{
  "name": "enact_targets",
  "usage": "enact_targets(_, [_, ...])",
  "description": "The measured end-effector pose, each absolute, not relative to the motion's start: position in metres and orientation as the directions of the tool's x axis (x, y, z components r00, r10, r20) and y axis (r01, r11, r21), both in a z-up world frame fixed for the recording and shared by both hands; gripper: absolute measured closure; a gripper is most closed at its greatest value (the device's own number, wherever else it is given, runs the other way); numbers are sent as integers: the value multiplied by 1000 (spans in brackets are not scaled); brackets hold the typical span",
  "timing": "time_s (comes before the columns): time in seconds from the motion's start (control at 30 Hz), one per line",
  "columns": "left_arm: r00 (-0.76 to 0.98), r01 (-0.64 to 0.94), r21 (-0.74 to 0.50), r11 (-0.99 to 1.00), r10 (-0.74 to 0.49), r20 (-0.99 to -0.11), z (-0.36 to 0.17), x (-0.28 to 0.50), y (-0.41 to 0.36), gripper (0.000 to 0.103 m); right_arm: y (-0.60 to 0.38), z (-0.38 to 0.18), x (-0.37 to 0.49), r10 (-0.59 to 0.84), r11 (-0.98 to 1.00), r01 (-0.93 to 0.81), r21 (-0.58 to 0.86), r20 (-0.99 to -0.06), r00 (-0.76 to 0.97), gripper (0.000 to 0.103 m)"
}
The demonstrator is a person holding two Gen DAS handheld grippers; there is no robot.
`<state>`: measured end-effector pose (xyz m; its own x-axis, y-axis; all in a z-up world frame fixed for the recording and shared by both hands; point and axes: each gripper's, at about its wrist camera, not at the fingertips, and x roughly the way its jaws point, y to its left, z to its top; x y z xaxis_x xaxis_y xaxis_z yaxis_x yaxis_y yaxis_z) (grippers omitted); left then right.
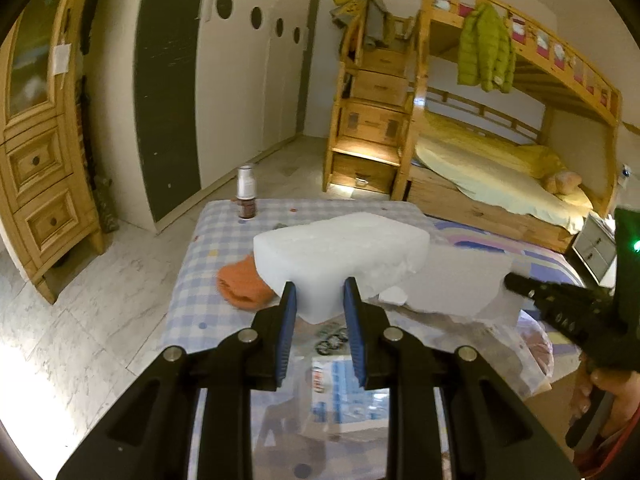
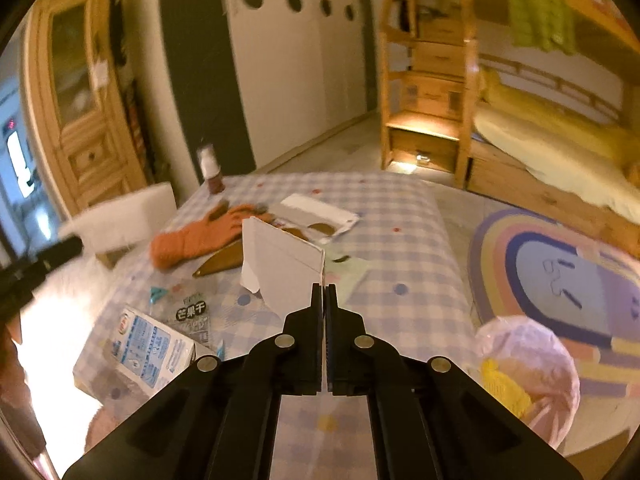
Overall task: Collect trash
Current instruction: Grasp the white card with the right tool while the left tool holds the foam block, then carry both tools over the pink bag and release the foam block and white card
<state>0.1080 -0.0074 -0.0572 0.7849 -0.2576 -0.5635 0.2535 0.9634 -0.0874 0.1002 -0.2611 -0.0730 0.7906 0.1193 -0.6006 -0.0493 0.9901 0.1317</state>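
Observation:
In the left wrist view my left gripper (image 1: 320,300) is shut on a white foam block (image 1: 340,252), its blue pads pressing the block's near end above the checked tablecloth (image 1: 208,248). The same block (image 2: 124,216) shows at the left edge of the right wrist view. My right gripper (image 2: 324,292) is shut on the edge of a white sheet of card (image 2: 280,260), held up over the table. From the left wrist view the right gripper (image 1: 516,280) comes in from the right with that sheet (image 1: 460,284). A blue and white carton (image 2: 148,348) and a snack wrapper (image 2: 192,316) lie on the cloth.
An orange glove (image 2: 192,240), a torn white packet (image 2: 316,216) and a small bottle (image 2: 212,172) also sit on the table. A pink translucent bag (image 2: 528,376) stands at the table's right, over a rainbow rug (image 2: 560,280). A wooden bunk bed (image 1: 500,152) and cabinet (image 1: 40,168) line the room.

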Motion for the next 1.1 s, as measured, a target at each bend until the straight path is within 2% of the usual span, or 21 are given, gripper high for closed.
enact_targets(0.23, [755, 339, -60, 939, -310, -578, -65, 100, -53, 81, -301, -53, 65, 82, 986, 14, 169, -551, 830, 103])
enact_targets(0.47, [710, 472, -4, 881, -383, -590, -74, 89, -123, 81, -345, -45, 32, -57, 980, 151, 133, -537, 842, 103])
enact_targets(0.83, [621, 643, 43, 765, -488, -614, -96, 83, -239, 80, -434, -80, -7, -266, 892, 431, 134, -617, 741, 103])
enact_targets(1.1, [522, 731, 41, 682, -520, -676, -122, 90, -312, 79, -481, -106, -9, -395, 823, 567, 43, -674, 624, 102])
